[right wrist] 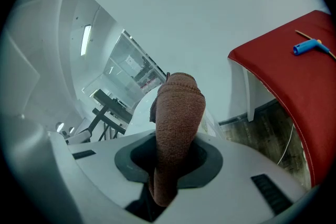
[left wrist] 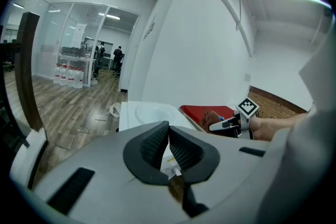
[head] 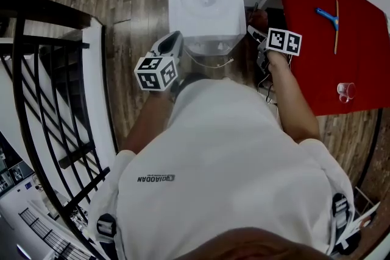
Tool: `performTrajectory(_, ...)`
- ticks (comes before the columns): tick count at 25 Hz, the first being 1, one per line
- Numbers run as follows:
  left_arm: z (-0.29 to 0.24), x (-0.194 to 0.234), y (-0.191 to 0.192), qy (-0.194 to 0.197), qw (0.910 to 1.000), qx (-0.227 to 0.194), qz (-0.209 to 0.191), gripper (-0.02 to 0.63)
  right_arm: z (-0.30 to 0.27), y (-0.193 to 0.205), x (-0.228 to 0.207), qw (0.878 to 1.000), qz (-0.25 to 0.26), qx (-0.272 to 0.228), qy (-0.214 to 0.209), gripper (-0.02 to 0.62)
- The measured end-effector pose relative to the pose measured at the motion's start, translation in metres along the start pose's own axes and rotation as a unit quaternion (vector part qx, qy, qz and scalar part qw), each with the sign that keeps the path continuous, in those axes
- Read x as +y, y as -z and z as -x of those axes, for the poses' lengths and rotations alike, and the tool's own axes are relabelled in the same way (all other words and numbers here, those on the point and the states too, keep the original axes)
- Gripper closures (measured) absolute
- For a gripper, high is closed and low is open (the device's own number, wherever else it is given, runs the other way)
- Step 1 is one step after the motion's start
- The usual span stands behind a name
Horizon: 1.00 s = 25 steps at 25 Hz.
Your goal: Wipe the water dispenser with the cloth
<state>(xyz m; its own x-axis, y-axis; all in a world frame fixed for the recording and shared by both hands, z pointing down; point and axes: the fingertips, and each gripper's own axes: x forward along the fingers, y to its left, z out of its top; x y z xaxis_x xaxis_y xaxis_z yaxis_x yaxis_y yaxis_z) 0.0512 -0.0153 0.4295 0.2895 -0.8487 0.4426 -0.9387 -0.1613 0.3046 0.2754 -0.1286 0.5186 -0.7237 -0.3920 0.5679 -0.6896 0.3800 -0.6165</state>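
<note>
- Wood-plank flooring is seen from above, with a white boxy water dispenser stood beside a red-topped table.
- The left gripper is held just beside the dispenser's left side, its jaws closed together on nothing.
- The right gripper is clamped on a rust-brown knitted cloth, held at the dispenser's right side; whether the two are touching cannot be told.
</note>
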Motion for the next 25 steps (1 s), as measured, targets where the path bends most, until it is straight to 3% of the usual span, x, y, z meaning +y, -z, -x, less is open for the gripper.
performTrajectory(5,0.010,0.013,-0.002,0.010,0.9999,0.008,0.003,0.606,0.007,-0.003,0.027,0.995,0.071,-0.064,0.019,0.525)
performTrajectory(8,0.017,0.028,-0.001,0.002,0.9998,0.013,0.017,0.606,0.001,0.013,0.072,0.987,0.144,-0.076,-0.008,0.525)
performTrajectory(12,0.030,0.044,0.001,0.003,0.9990,0.014,0.043,0.606,-0.032,0.071,0.141,0.971,0.222,-0.023,-0.086,0.525)
performTrajectory(16,0.051,0.050,0.003,0.027,0.9995,0.015,0.012,0.606,-0.082,0.122,0.186,0.953,0.270,0.032,-0.133,0.525)
performTrajectory(19,0.068,0.060,0.013,0.029,0.9991,0.024,-0.020,0.606,-0.107,0.151,0.207,0.942,0.296,0.061,-0.148,0.525)
performTrajectory(23,0.086,0.071,0.028,0.037,0.9987,0.034,-0.004,0.606,-0.131,0.170,0.219,0.934,0.317,0.080,-0.143,0.525)
performTrajectory(25,0.091,0.070,0.037,0.054,0.9972,0.048,-0.018,0.606,-0.143,0.178,0.224,0.932,0.321,0.090,-0.144,0.525)
